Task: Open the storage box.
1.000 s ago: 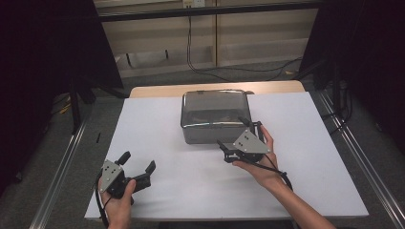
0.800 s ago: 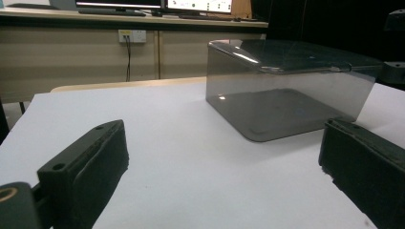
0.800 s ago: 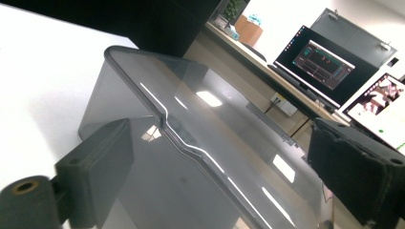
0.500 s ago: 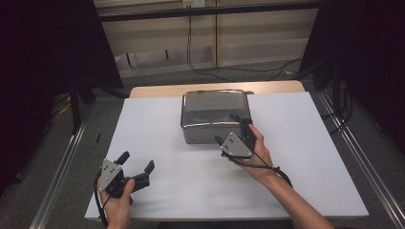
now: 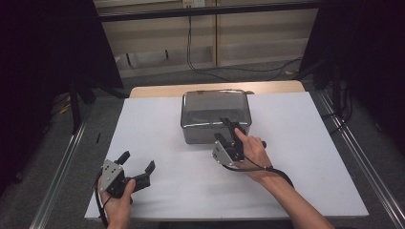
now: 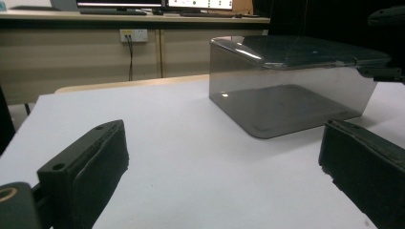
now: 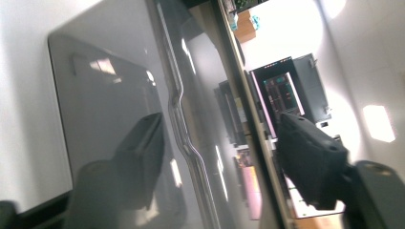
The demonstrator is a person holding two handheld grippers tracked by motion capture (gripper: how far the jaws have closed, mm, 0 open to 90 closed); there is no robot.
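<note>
The table [image 5: 305, 143] with its white top takes up the middle of the high view, its wooden far edge showing behind. On it, toward the far side and near the centre, stands a smoky see-through box [image 5: 212, 112] with rounded corners and a lid on top; in the left gripper view the same box [image 6: 282, 95] sits flat on the white surface, well ahead of the jaws.

The right tongs [image 5: 229, 129] are at the near right corner of the box, held in the person's right hand [image 5: 250, 152], with the cable trailing back along the forearm. Its jaws have just been closing and now stand at a middling gap with the box's edge between them: in the right gripper view one jaw shows through the tinted wall and the other lies outside it. Whether the pads already press on the wall I cannot tell.

The left tongs [image 5: 138, 164] rest low at the near left of the table, well apart from the box, jaws spread wide with nothing between them.
</note>
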